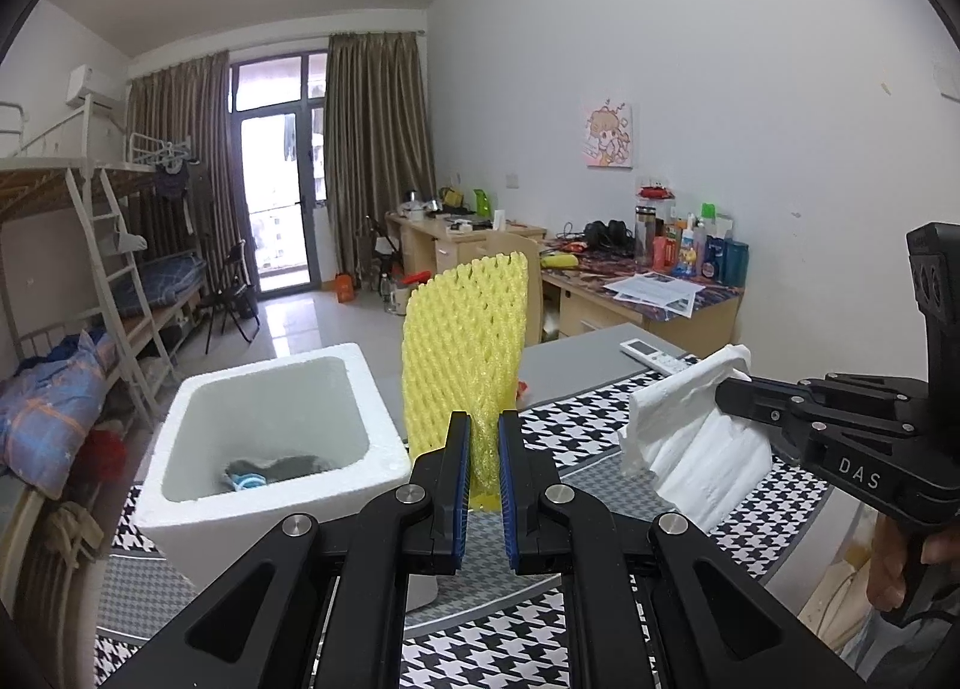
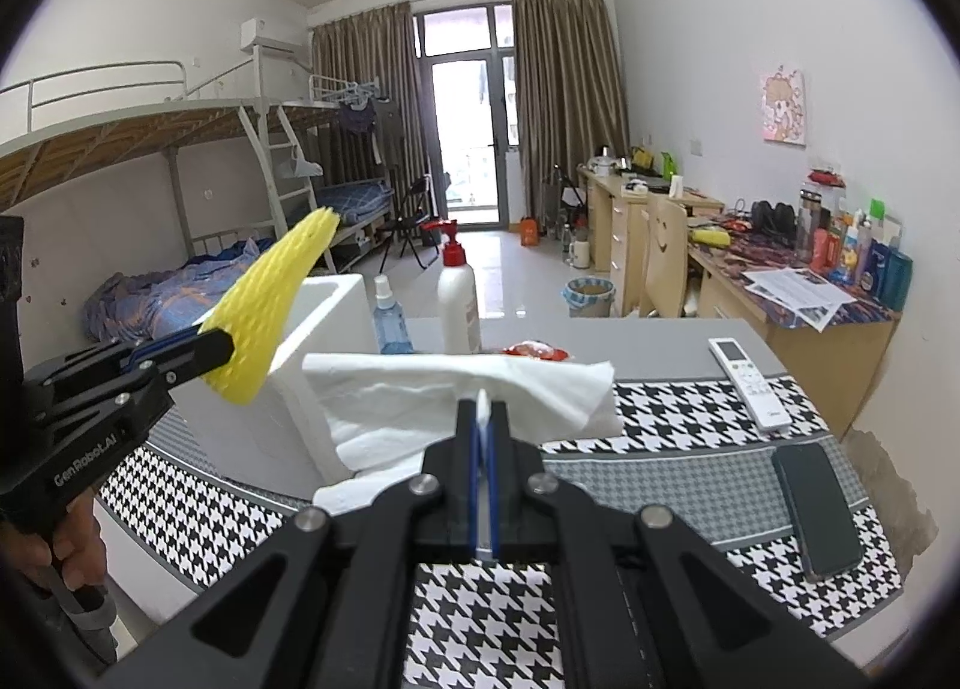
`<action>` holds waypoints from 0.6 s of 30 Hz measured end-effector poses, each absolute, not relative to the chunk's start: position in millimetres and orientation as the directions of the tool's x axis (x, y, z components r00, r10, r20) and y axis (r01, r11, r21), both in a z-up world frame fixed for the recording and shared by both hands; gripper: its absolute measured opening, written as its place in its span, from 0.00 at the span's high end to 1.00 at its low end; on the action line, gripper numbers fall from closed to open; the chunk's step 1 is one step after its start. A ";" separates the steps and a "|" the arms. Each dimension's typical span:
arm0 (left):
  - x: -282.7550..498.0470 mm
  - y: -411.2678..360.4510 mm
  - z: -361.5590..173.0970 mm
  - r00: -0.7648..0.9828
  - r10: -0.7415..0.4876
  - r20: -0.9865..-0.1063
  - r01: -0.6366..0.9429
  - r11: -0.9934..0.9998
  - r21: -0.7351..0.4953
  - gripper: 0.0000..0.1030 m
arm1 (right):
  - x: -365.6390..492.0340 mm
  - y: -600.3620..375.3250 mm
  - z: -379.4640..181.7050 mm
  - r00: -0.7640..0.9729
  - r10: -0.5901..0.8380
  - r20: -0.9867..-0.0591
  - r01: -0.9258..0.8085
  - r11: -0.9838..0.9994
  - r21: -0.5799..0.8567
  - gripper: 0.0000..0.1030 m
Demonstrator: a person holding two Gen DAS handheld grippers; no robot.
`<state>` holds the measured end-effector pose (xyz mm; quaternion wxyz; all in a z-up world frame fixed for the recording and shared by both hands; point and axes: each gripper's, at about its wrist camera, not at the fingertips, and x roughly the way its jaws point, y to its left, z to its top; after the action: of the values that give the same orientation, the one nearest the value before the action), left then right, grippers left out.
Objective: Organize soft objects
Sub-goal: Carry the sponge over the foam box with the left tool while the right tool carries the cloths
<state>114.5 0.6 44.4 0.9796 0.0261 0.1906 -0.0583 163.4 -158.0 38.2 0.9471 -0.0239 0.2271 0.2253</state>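
Note:
My left gripper [image 1: 483,428] is shut on a yellow foam net sleeve [image 1: 465,335] and holds it upright in the air, just right of a white foam box [image 1: 198,485]. The box holds a grey and blue cloth [image 1: 270,470]. My right gripper [image 2: 483,416] is shut on a white folded paper towel [image 2: 462,389] and holds it above the houndstooth mat, right of the box [image 2: 324,311]. In the right wrist view the left gripper [image 2: 219,347] and the yellow sleeve [image 2: 264,317] are at the left. In the left wrist view the right gripper [image 1: 729,395] and the towel [image 1: 690,425] are at the right.
A houndstooth mat [image 2: 480,617] covers the table. On it lie a white remote [image 2: 747,377] and a black phone [image 2: 819,509]. A lotion bottle [image 2: 459,293], a blue spray bottle [image 2: 390,317] and a red packet [image 2: 534,352] stand behind the towel. Desks line the right wall.

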 end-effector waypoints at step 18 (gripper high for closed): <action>117.2 18.3 58.8 0.936 -0.037 -0.350 0.052 0.998 0.032 0.91 | 169.6 -137.7 50.5 0.770 0.482 -0.419 -0.505 0.861 0.061 0.96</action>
<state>117.2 18.3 58.8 0.9837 0.0205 0.1772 -0.0225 169.6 -137.7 50.5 0.9403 -0.0273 0.2151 0.2623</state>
